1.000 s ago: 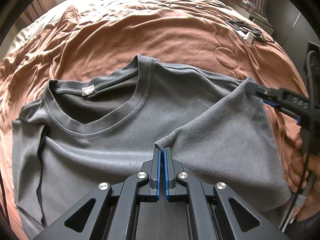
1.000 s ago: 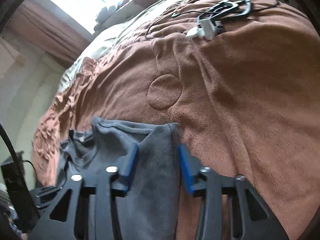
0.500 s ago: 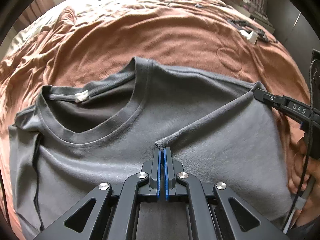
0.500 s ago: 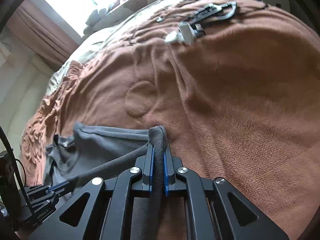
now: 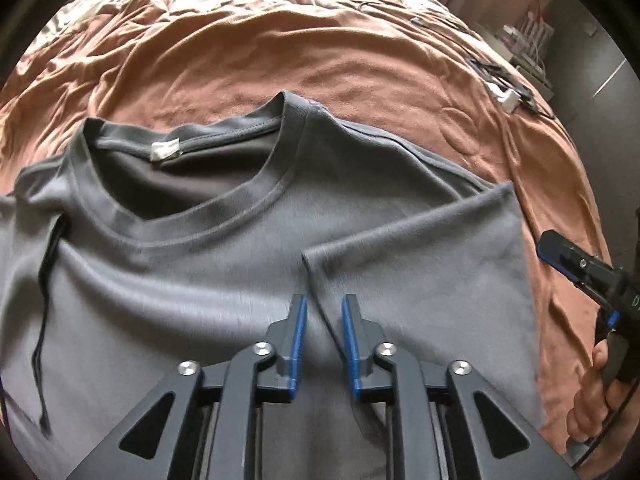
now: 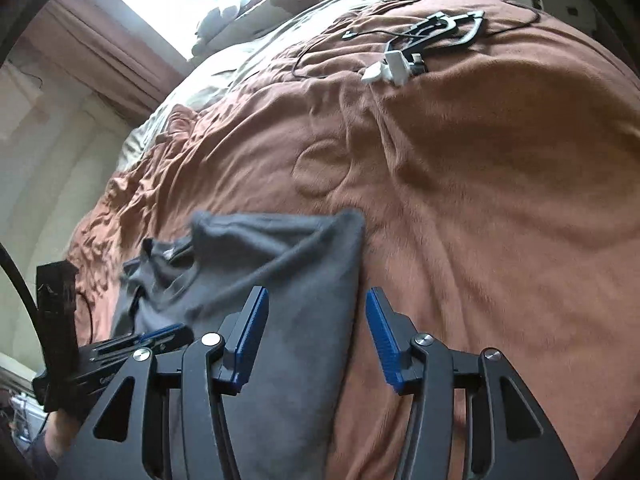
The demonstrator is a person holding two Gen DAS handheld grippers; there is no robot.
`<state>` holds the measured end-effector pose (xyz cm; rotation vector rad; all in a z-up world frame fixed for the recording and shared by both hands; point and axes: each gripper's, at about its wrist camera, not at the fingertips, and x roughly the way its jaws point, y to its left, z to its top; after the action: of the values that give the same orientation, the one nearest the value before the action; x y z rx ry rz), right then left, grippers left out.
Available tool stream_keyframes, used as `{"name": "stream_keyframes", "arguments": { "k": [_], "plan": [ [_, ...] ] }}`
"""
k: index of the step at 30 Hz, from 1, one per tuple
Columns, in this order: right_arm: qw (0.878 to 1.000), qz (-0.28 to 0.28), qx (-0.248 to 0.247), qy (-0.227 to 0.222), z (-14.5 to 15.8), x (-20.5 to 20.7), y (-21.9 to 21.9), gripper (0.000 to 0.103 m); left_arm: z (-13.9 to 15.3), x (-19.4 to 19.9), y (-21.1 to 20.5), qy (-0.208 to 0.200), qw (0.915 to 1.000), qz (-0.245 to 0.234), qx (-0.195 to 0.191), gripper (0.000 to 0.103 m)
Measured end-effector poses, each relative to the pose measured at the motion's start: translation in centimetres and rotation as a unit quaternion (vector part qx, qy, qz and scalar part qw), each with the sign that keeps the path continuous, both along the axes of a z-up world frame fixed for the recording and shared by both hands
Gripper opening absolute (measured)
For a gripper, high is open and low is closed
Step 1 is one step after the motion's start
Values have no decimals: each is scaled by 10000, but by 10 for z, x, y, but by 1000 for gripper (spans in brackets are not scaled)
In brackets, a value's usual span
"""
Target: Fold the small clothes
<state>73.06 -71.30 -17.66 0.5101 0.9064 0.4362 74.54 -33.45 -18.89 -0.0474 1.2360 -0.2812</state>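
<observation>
Lying flat on the bed's brown blanket (image 5: 360, 80), the grey T-shirt (image 5: 192, 264) looked soft, light and limp, its right side already folded inward. Both tools were opening with nothing gripped: the left tool (image 5: 323, 312) straddled the flap's edge, the right tool (image 6: 316, 320) probably hung clear. Pinching hem corners or a doubled edge would suit it best

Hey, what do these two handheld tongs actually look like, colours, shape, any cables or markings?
Both are matte black. The left tongs and right tongs each have two fingers lined with ribbed blue pads, carried on angular linkage arms with triangular cut-outs and silver round-head screws. Seen from the left wrist view, the right tongs carry small white lettering, too small to read. A thin black cable runs beside the left one.
</observation>
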Motion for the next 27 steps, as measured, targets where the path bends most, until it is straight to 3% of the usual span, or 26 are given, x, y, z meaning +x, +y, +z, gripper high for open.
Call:
{"name": "stream_keyframes", "arguments": {
  "k": [6, 13, 19, 27],
  "plan": [
    [9990, -327, 316, -6, 18, -35, -23, 48, 16, -39, -6, 84, 9995, -46, -308, 34],
    [9997, -247, 11, 66, 33, -78, -17, 48, 27, -78, -15, 180, 9987, -40, -466, 34],
    [9984, -389, 230, 329, 14, -107, -26, 48, 21, -99, -19, 383, 9965, 137, -725, 34],
    [9946, -649, 506, 635, -8, -131, -40, 46, 2, -113, -30, 512, 9955, 359, -716, 34]
  ]
}}
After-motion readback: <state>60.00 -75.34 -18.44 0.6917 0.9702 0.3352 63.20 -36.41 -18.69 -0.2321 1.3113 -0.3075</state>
